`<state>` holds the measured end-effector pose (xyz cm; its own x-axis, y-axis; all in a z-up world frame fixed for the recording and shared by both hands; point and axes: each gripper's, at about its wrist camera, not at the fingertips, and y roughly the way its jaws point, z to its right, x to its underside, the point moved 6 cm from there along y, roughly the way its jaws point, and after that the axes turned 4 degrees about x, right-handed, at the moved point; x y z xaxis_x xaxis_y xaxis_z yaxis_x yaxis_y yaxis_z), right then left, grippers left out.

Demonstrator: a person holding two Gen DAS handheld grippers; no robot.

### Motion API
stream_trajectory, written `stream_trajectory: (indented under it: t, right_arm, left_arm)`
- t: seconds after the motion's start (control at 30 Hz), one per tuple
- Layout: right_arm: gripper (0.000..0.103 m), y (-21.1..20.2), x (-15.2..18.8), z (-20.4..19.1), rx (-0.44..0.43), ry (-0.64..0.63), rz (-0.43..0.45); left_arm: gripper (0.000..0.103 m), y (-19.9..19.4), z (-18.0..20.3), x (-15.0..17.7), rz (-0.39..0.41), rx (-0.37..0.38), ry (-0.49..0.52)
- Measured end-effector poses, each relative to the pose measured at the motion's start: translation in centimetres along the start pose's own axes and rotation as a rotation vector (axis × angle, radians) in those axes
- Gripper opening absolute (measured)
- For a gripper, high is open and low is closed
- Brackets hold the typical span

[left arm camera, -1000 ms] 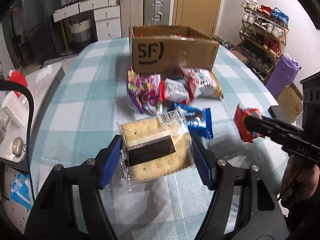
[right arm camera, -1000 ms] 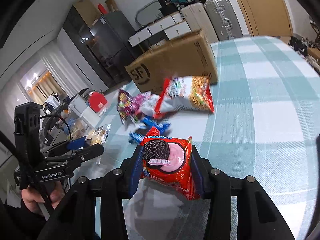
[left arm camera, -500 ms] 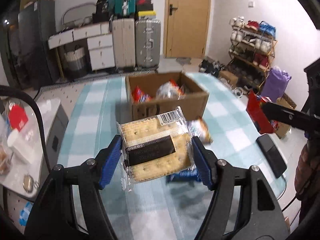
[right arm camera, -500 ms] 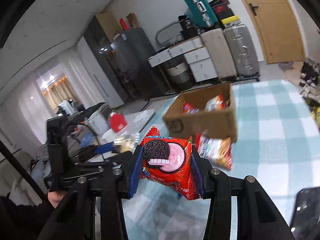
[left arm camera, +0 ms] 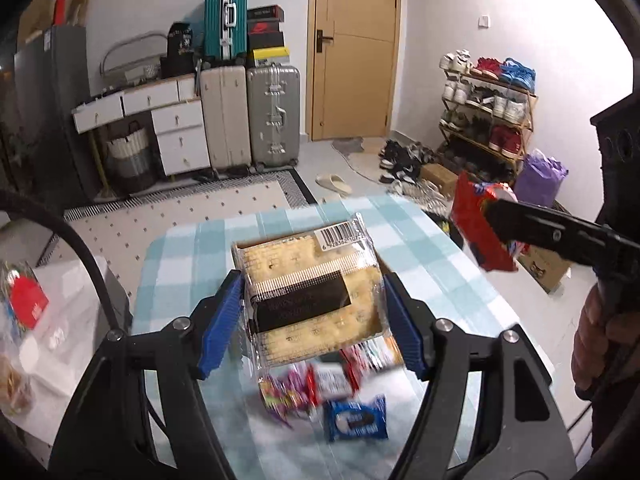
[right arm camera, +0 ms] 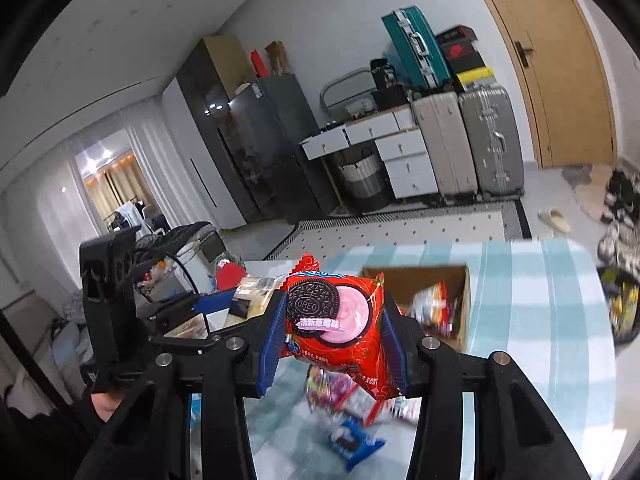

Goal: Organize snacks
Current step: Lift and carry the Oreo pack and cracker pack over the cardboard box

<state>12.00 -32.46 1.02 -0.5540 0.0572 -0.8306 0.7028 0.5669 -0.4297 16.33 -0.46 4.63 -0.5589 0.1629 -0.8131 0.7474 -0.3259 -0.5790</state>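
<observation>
We note a crowded room behind the work area: a teal suitcase stacked above a beige and a silver suitcase, a white drawer unit, a wooden door, and a shoe rack beside a purple bag. A table with a checked cloth carries loose snacks below both tools – a blue Oreo packet and a purple packet, both blurred. An open cardboard box with packets inside stands on the cloth; in the left wrist view the held packet hides most of it.

The left gripper is clamped on a clear-wrapped cracker packet, blue pads pressing both its sides, the packet standing upright above the table. The right gripper is clamped on a red Oreo packet, pads on both edges, its lower end hanging below the pads.

Legible writing – "OREO" on the biscuit pictured on the red packet, with Chinese characters beneath. The cracker packet bears a barcode at its upper corner and a black band whose lettering we cannot read
</observation>
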Motion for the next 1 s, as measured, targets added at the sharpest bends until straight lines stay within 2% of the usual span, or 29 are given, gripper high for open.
stream_trajectory:
  t: [0.07,0.17,0.3,0.53,0.77,1.0]
  right_arm:
    - [0.045,0.5,-1.4,-0.3,0.004,-0.018,0.009]
    - [0.045,1.6,-3.7,-0.5,0.027,-0.047,0.029]
    - [0.045,3.9,-6.3,-0.3,0.046,-0.071,0.030]
    - [0.045,8.9,-9.4,1.7,0.090,-0.040,0.012]
    - [0.045,14.9,-9.3,4.9,0.143,-0.044,-0.060]
    - [0.045,19.4,-7.3,8.6,0.182,-0.026,-0.136]
  left_arm:
    - [0.067,0.8,-0.5,-1.9,0.001,-0.018,0.007]
    - [0.067,2.3,-1.8,-4.5,-0.003,0.001,-0.043]
    - [0.067,4.6,-2.8,-7.1,-0.014,0.000,-0.059]
    - [0.067,11.3,-4.7,-9.3,-0.066,-0.008,-0.095]
    - [0.067,18.6,-6.3,-8.3,-0.140,0.013,-0.133]
    - [0.067,24.6,-6.9,-5.0,-0.215,0.025,-0.125]
